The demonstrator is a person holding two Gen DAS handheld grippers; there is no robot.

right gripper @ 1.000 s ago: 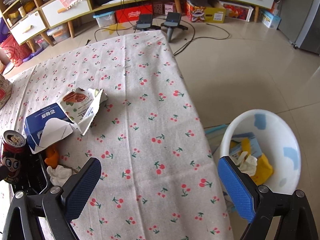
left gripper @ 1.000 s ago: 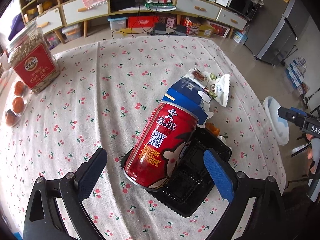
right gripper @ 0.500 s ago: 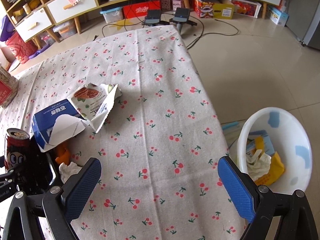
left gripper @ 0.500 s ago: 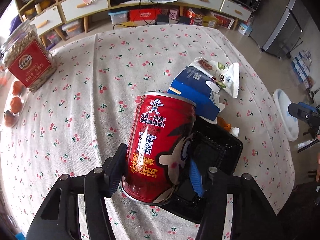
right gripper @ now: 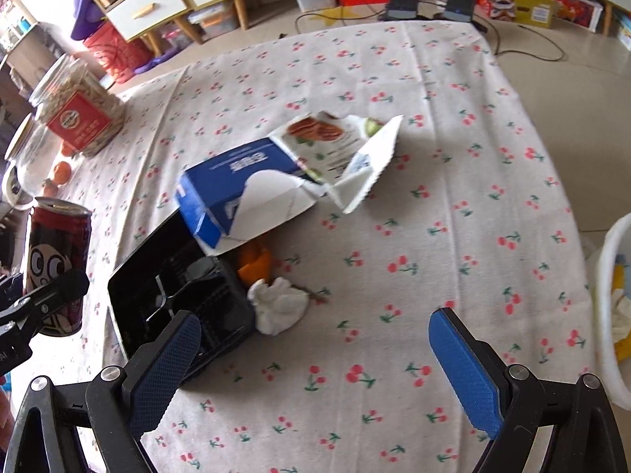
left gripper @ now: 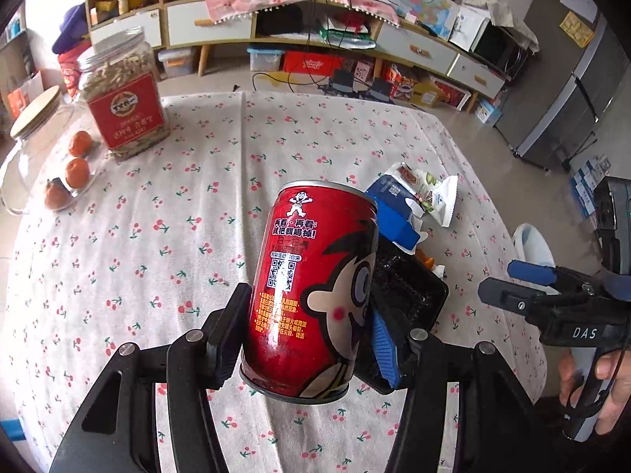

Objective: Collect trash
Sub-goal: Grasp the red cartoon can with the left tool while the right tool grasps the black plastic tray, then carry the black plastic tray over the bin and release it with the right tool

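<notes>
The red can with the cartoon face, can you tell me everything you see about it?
The red can is a shiny metal drink can printed with a big-eyed cartoon face, white and yellow writing and a square code. It is clamped low on its sides in the left gripper, leaning a little, lifted above the cherry-print tablecloth beside the black tray. Only the gripper's pads touch it.

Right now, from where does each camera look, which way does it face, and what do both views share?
Left wrist: sits on the left tool, faces down across the table; own fingers shut on the red can; the right tool and a hand show.
Right wrist: sits on the right tool, open, faces down at the blue carton, black tray, tissue.
Shared: can, carton, tray, snack wrapper, seed jar.
</notes>
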